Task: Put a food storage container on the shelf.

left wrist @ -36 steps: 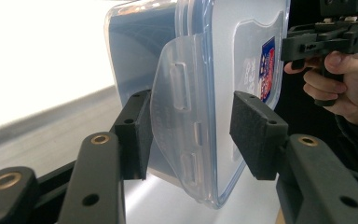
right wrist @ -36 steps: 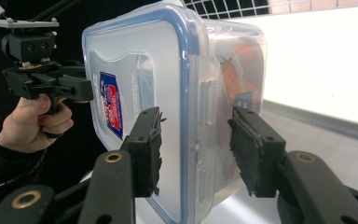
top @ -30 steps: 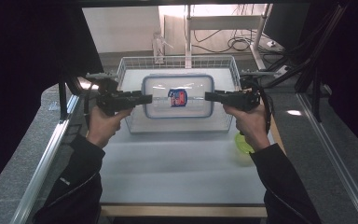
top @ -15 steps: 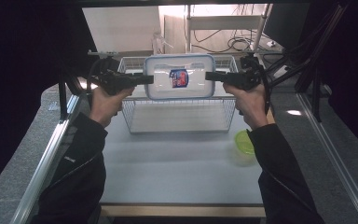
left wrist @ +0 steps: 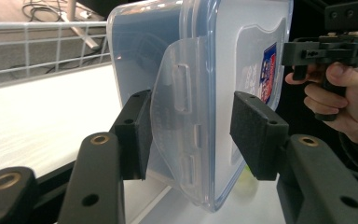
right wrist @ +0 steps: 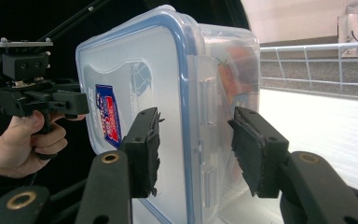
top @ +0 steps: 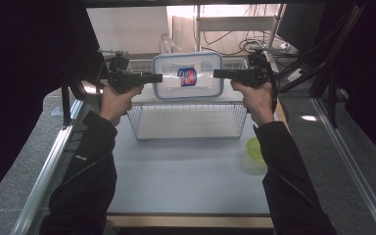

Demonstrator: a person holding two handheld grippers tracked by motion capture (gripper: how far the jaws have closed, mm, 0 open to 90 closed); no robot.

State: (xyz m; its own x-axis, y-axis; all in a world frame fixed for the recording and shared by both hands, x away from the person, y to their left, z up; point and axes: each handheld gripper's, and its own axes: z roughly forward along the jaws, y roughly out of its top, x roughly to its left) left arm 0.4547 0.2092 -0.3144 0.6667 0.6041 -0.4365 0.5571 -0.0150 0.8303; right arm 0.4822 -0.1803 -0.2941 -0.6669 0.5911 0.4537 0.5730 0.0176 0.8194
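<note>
Tabletop (top: 186,176): pale grey surface, metal rail along each side. Wire basket (top: 186,122) stands on its far half, centred. Green bowl-like item (top: 254,149) rests near the right edge, just beside the basket's near right corner.

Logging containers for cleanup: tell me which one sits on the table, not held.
The green bowl, on the table by the person's right sleeve; the clear lidded box is held above the wire basket.

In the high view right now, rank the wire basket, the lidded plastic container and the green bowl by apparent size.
1. wire basket, widest of the three.
2. plastic container, held up between the left gripper and right gripper, so nearer the camera and perhaps flattered.
3. green bowl, partly hidden by a sleeve, so its full extent is unsure.
</note>
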